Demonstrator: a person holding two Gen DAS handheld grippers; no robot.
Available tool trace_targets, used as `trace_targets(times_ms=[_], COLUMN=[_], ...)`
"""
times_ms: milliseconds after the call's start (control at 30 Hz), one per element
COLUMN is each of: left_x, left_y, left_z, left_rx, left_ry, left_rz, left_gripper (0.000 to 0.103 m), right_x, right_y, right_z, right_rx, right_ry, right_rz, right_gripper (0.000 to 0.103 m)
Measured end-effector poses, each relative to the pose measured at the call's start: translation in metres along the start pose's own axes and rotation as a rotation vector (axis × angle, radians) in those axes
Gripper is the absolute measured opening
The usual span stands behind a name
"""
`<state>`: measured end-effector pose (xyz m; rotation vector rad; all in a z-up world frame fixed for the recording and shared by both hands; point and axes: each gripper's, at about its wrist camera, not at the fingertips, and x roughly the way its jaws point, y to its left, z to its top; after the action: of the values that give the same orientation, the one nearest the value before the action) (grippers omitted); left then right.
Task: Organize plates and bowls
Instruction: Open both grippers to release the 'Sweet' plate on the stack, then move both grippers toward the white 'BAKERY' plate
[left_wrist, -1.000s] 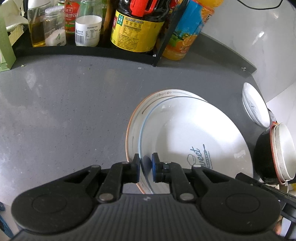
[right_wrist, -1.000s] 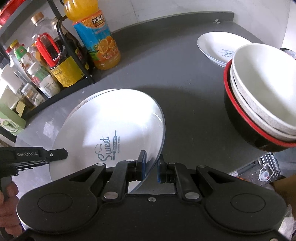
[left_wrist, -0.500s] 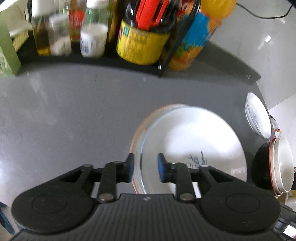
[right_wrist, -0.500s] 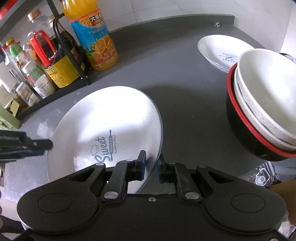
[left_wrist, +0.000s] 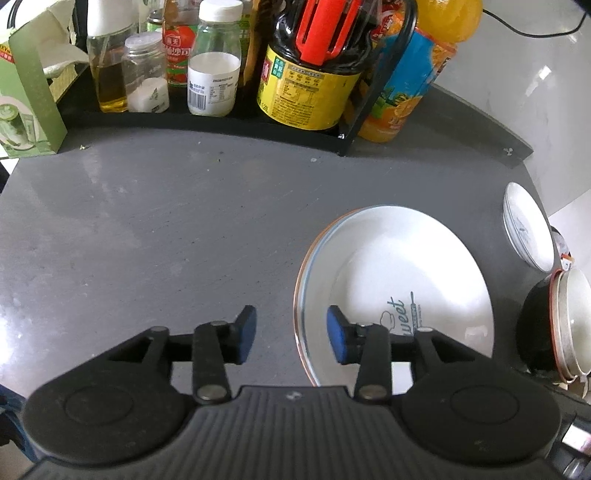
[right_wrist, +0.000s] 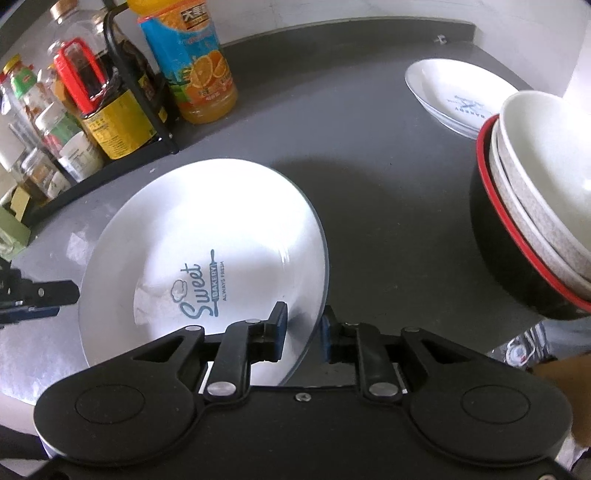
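Plates (right_wrist: 207, 236) are seen stacked face up on the grey counter (left_wrist: 155, 229), "Sweet" print legible. Its near rim is straddled by the narrowly parted right gripper (right_wrist: 301, 332); the left gripper (left_wrist: 291, 334) is held wide.

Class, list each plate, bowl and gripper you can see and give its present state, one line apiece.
Left gripper: open, holding nothing.
Right gripper: open, fingers either side of the plate's rim.
Sweet Bakery plate: stacked on an orange-rimmed plate.
Orange-rimmed plate: flat on the counter, underneath.
Small white plate: lying alone.
Black bowl: upright, two pale bowls nested inside.
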<state>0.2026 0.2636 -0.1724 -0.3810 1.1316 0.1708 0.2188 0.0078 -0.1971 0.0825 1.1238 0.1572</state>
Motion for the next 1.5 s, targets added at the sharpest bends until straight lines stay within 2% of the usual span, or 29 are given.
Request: trace_targets(times_ms=[33, 133, 200, 367, 467, 733, 933, 1000, 1067, 1233, 1433, 1500], left_x=[-0.001, -0.006, -0.01, -0.017, -0.023, -0.026, -0.026, -0.024, -0.021, -0.014, -0.001, 0.004], left_y=[-0.001, -0.004, -0.008, -0.026, -0.042, -0.089, -0.137, -0.154, -0.17, -0.203, -0.237, -0.249], left_z=[0.001, 0.003, 0.006, 0.018, 0.026, 0.046, 0.057, 0.062, 0.067, 0.079, 0.091, 0.094], left_rx=[0.006, 0.022, 0.032, 0.062, 0.096, 0.159, 0.2, 0.21, 0.222, 0.247, 0.237, 0.242], left_ry=[0.0, -0.002, -0.004, -0.017, -0.039, -0.083, -0.112, -0.108, -0.11, -0.131, -0.14, -0.147], left_rz=[-0.002, -0.021, -0.028, -0.067, -0.081, -0.141, -0.175, -0.162, -0.154, -0.135, -0.141, -0.147], left_gripper=[0.045, 0.052, 0.057, 0.064, 0.066, 0.067, 0.068, 0.071, 0.082, 0.087, 0.102, 0.102], right_x=[-0.002, -0.017, -0.031, -0.07, -0.091, -0.121, -0.132, -0.132, -0.132, -0.128, -0.118, -0.113], right_y=[-0.001, -0.004, -0.004, -0.012, -0.024, -0.063, -0.097, -0.106, -0.115, -0.14, -0.172, -0.182], right_z=[0.001, 0.003, 0.005, 0.014, 0.02, 0.042, 0.065, 0.073, 0.08, 0.1, 0.124, 0.132], right_rx=[0.014, 0.037, 0.018, 0.013, 0.018, 0.047, 0.085, 0.094, 0.106, 0.132, 0.188, 0.196], right_ry=[-0.002, -0.043, -0.08, -0.169, -0.221, -0.292, -0.325, -0.329, -0.331, -0.317, -0.297, -0.286], right_rz=[0.007, 0.017, 0.002, 0.012, 0.026, 0.006, 0.032, 0.036, 0.036, 0.051, 0.072, 0.072], right_gripper=[0.026, 0.052, 0.056, 0.081, 0.09, 0.095, 0.096, 0.096, 0.096, 0.096, 0.096, 0.096])
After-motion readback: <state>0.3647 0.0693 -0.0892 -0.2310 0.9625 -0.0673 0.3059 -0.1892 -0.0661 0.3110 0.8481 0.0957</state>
